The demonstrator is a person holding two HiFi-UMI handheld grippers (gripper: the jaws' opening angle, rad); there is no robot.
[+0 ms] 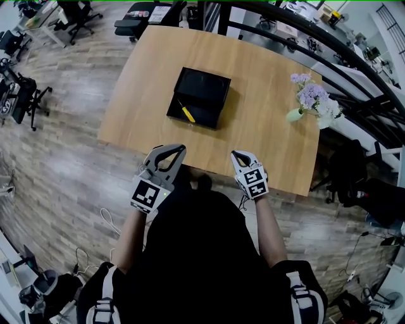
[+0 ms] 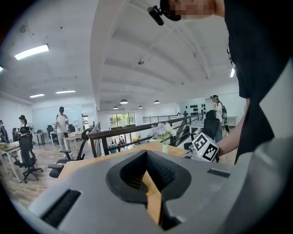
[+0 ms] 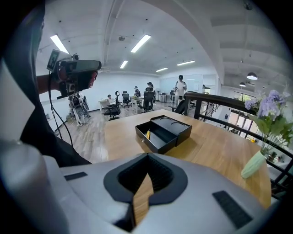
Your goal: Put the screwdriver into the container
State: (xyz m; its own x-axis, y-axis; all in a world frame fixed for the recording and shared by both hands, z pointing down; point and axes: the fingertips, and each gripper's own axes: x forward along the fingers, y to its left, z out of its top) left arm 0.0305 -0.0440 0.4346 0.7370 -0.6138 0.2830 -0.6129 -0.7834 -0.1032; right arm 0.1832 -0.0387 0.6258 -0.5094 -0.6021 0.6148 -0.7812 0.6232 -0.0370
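A black container sits on the wooden table, open in its near half, with its lid slid to the far half. A yellow-handled screwdriver lies inside the open part, and the right gripper view shows the container and screwdriver as well. My left gripper hovers at the table's near edge, shut and empty. My right gripper is beside it, also shut with nothing held. Both are well short of the container. In their own views the left gripper and right gripper have their jaws closed together.
A vase of purple and white flowers stands at the table's right side, by a black railing. Office chairs stand on the plank floor to the far left. People stand at desks in the distance.
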